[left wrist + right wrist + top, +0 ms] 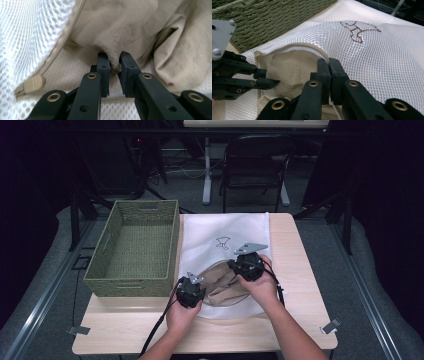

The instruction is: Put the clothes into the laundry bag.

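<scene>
A white mesh laundry bag (225, 227) with a brown embroidered mark lies flat on the wooden table. A beige garment (225, 290) sits in its open mouth. My left gripper (194, 291) is at the mouth's left side. In the left gripper view it (115, 60) is shut on a fold of the beige garment (120, 25), beside the bag's zipper edge and tan zipper pull (32, 83). My right gripper (328, 62) is shut on the upper zipper edge of the mesh bag (374, 62) and holds the mouth up over the garment (289, 70). The left gripper (268, 78) reaches in from the left there.
A green woven basket (135, 245), with nothing in it, stands on the table's left half, touching the bag's left edge. A black folding chair (255, 165) and a white table leg stand beyond the far edge. Bare wood runs along the front edge.
</scene>
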{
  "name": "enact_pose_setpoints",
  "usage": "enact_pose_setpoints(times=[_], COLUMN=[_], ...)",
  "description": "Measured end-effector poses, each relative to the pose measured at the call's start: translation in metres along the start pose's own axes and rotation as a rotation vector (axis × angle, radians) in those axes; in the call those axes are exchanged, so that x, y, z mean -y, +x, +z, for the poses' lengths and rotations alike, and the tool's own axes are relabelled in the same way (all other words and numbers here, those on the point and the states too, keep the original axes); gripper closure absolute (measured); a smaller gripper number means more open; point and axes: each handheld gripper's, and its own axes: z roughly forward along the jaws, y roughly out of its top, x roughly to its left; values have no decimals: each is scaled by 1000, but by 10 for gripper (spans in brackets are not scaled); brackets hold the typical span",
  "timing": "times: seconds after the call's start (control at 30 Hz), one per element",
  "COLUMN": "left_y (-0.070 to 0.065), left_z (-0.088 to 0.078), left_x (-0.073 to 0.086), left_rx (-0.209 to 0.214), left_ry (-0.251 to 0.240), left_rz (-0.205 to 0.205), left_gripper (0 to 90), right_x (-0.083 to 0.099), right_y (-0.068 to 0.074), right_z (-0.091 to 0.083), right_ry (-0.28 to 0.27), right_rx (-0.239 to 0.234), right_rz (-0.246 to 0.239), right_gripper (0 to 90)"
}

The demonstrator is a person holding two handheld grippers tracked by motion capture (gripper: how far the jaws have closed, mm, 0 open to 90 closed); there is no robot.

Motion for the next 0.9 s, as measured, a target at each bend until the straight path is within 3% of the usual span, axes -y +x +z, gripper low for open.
enact_pose_setpoints(times=[0.23, 0.27, 0.57, 0.7, 0.9], left_y=[-3, -4, -13, -14, -8], left_z=[9, 10, 18, 4, -27], left_x=[-9, -11, -23, -23, -19], left_rx=[-2, 0, 2, 34, 46], left_ry=[-7, 0, -13, -34, -52], left_rz=[-7, 9, 22, 36, 67], left_gripper=[827, 827, 788, 677, 616], right_x=[-1, -1, -1, 0, -1], right_y=[2, 2, 1, 0, -2], right_z=[0, 0, 0, -1, -3], right_ry=[0, 2, 2, -3, -8], right_rx=[-5, -3, -9, -8, -3], right_rz=[-3, -2, -2, 2, 7], right_gripper=[881, 881, 881, 881, 881])
